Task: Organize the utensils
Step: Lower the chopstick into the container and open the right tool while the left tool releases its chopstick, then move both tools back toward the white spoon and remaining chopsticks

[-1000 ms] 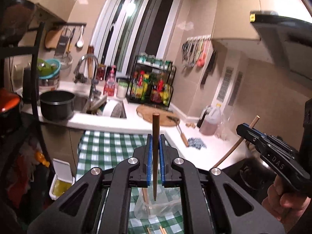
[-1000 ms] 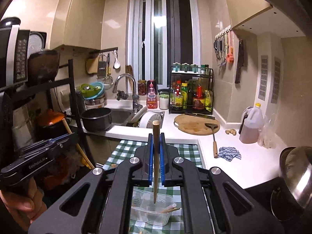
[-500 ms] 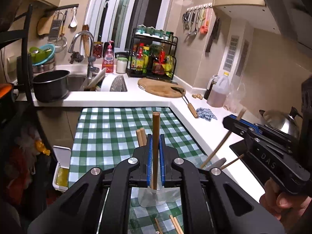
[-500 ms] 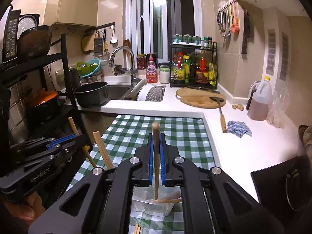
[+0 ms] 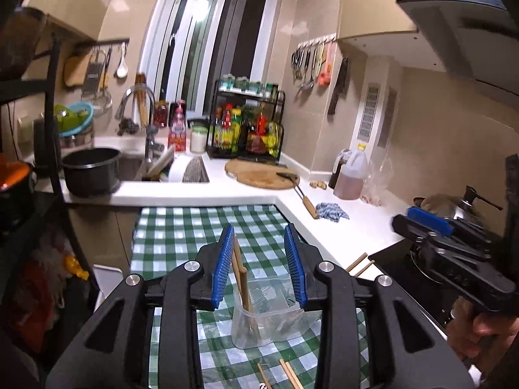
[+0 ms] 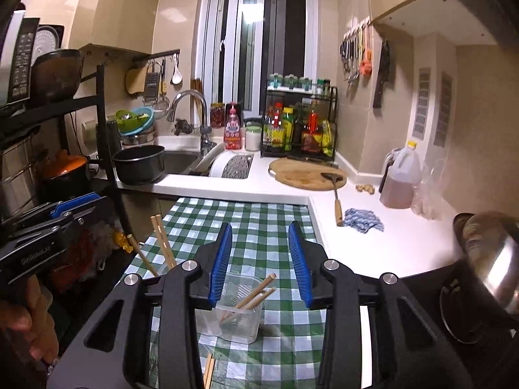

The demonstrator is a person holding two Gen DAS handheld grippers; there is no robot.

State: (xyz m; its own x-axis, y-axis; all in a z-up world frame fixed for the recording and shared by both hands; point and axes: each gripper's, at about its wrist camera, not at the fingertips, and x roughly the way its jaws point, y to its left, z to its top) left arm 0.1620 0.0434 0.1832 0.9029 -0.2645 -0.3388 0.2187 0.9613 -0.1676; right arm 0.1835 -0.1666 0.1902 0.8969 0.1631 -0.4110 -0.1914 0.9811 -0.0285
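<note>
Claws (image 5: 262, 265) (image 6: 261, 264) just parted, empty; chopsticks (image 5: 241, 278) in clear container (image 5: 269, 324), bases blurred.

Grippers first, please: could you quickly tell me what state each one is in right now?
Left gripper: jaws just opened, holding nothing.
Right gripper: jaws just opened, holding nothing.

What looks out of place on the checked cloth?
Loose chopsticks lie flat on the cloth in front of the clear cup, while other chopsticks stand inside it. Nothing looks spilled or broken.
</note>
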